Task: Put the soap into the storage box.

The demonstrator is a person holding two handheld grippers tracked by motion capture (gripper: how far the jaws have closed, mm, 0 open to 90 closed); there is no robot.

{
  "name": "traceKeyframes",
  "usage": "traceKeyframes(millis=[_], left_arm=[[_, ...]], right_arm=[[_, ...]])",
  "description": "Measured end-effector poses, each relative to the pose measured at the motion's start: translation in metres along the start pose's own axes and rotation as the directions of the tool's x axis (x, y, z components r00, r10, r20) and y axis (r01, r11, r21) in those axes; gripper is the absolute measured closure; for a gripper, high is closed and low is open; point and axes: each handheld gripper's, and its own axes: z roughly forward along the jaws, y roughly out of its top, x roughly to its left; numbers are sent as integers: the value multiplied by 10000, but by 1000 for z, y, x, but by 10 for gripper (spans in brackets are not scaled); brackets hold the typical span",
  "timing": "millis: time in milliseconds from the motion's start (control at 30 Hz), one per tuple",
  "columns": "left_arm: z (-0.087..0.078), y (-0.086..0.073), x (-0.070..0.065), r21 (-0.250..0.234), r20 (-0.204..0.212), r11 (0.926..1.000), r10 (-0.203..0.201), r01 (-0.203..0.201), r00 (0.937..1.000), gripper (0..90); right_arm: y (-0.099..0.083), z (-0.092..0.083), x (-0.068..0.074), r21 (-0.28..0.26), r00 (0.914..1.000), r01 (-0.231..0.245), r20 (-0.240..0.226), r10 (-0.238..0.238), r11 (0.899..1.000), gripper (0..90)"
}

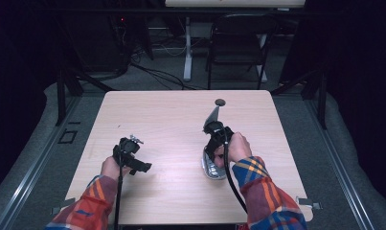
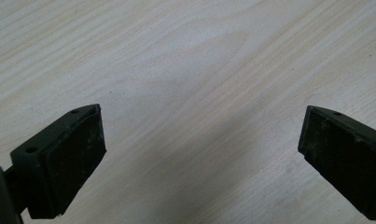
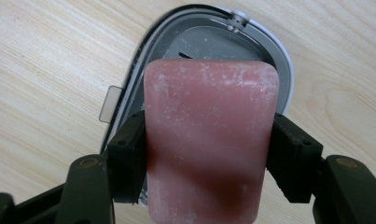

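Observation:
A pink bar of soap, dusted with white, is clamped between the two black jaws of my right gripper. Directly under it lies an oval silver-grey soap case with a small tab on one side. In the high view my right gripper points down at that case on the right half of the wooden table. My left gripper hovers low over the left half. Its jaws stand wide apart over bare wood, with nothing between them.
A small dark round object lies near the table's far edge. Behind the table stand a black folding chair and a white desk leg, with cables on the floor. Grey carpet surrounds the table.

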Motion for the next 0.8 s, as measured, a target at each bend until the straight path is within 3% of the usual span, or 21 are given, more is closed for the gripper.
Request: traceKeyframes(millis=[67,133,233,467,533,667,800], left_arm=[[0,0,0,0,4,10000,1,-1,10000,6],[0,0,0,-12,11,10000,10,-10,10000,6],[0,0,0,1,7,10000,2,-2,10000,6],[0,0,0,-2,15,10000,8,-8,10000,6],[0,0,0,-3,17,10000,19,-19,10000,6],[0,0,0,-4,18,10000,17,-17,10000,6],[0,0,0,-2,30,10000,16,-16,10000,6]], right_arm=[[0,2,2,-100,9999,-107,-23,106,9999,372],[3,-1,0,413,9995,269,143,-275,9988,371],[3,4,3,42,9999,-169,33,169,9998,371],[4,5,2,229,9996,-242,145,238,9994,369],[3,7,3,-27,9987,-499,61,499,9987,369],[2,3,1,115,9991,-425,65,424,9990,367],[-2,1,0,-256,9981,-606,-143,602,9978,386]])
